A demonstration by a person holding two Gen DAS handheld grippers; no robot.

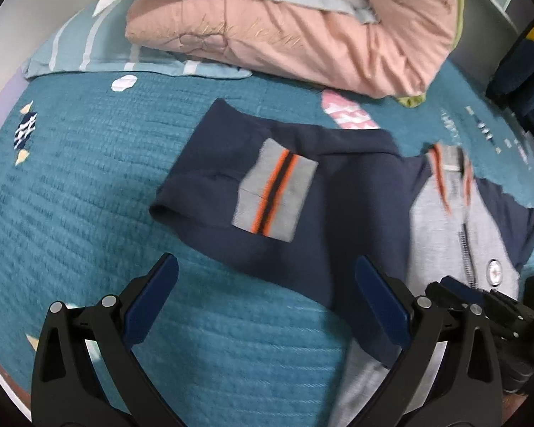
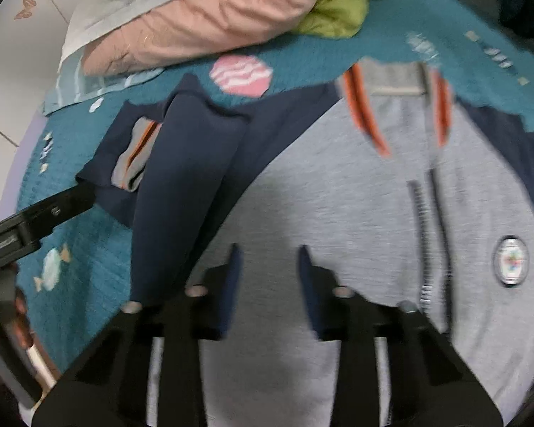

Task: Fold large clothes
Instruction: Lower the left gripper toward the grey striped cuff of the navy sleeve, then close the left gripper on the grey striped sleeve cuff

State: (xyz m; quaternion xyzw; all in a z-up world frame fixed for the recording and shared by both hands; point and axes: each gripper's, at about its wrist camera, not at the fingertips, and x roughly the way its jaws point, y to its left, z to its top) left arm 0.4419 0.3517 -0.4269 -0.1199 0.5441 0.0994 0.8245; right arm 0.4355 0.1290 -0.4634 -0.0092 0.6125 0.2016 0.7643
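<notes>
A grey and navy zip jacket (image 2: 338, 195) lies face up on a teal bedspread (image 1: 71, 185). Its navy sleeve (image 1: 267, 185) is folded across, with a grey cuff with orange stripes (image 1: 274, 192) on top. My left gripper (image 1: 267, 270) is open and empty, hovering above the sleeve's near edge. My right gripper (image 2: 268, 259) is open and empty above the grey chest, left of the zipper (image 2: 427, 220). The left gripper also shows in the right wrist view (image 2: 53, 210), and the right gripper shows in the left wrist view (image 1: 480, 299).
A folded pink quilt (image 1: 284, 32) and a striped light-blue pillow (image 1: 89, 49) lie at the head of the bed. A green fabric (image 2: 338, 3) sits by the quilt. Dark clothes (image 1: 527, 78) hang at the far right.
</notes>
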